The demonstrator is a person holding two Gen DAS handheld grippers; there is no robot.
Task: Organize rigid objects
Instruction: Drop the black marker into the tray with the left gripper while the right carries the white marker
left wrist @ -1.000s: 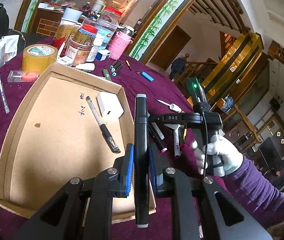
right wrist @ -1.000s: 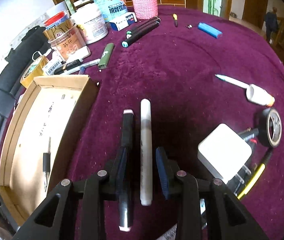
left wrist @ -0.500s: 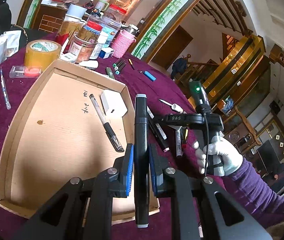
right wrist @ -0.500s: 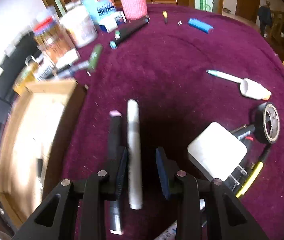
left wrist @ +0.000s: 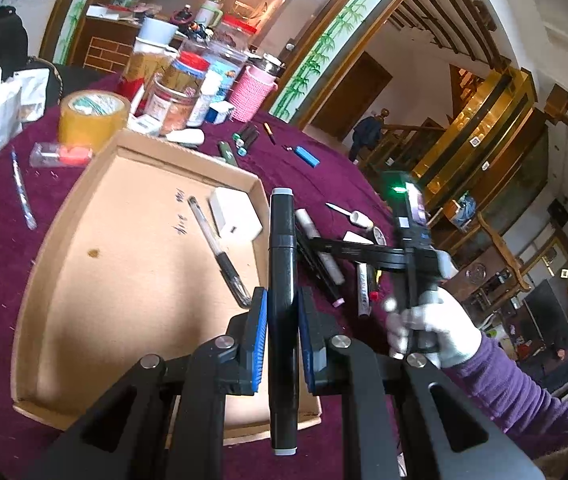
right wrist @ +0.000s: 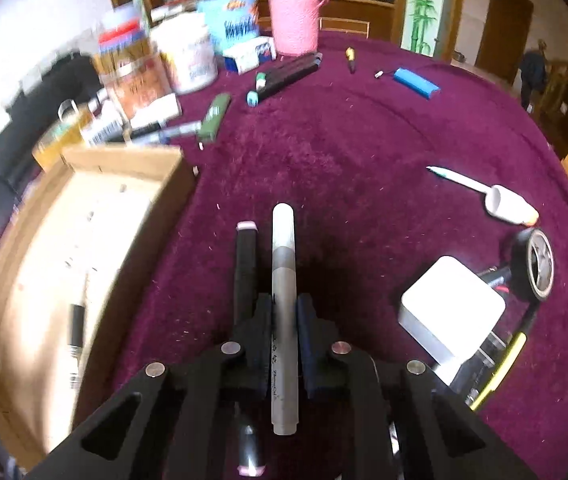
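A black marker is clamped tight in the left gripper, hanging over the cardboard tray's right edge. A grey marker is pinched in the right gripper, low over the purple tablecloth, with a black pink-capped marker lying just beside it.

One cardboard tray sits on the worktop, holding one pen and one white charger block. A second white charger block lies outside it. There are two tape rolls: one tan, one black. One blue lighter, one green lighter and one pink knitted cup sleeve complete the count.
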